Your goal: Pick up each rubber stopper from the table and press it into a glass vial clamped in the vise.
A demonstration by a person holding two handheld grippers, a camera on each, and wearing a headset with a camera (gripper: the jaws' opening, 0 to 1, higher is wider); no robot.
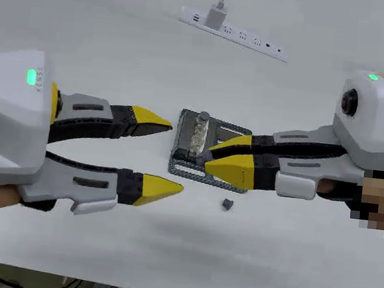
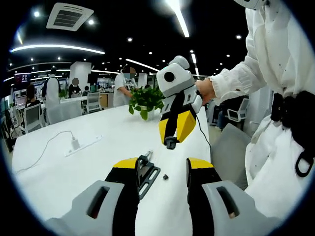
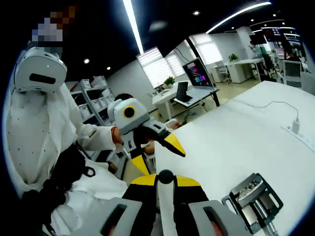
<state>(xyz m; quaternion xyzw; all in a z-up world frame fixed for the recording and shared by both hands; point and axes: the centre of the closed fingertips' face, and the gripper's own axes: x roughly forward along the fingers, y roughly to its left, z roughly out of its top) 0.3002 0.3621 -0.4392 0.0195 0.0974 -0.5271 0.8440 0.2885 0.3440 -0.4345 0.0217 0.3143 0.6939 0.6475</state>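
White tabletop [image 1: 269,262] carries all the work items. Left gripper [image 1: 175,156]: jaws wide apart, nothing between them, yellow tips pointing toward the vise from its left side. Right gripper [image 1: 210,157]: jaws closed on a dark rubber stopper [image 3: 166,176], which is pinched at the tips. In the left gripper view this gripper hangs tips-down above the table, clear of the vise. Power strip [image 1: 241,36] lies at the far edge of the table with a charger plugged in. Grey vise [image 1: 226,182] sits flat near the table centre, between the two grippers. Glass vial [image 1: 198,136] is clamped at the vise's left end, just beside the right gripper's tips in the head view. Second stopper [image 1: 227,204], small and dark, lies loose on the table just in front of the vise, touching nothing.
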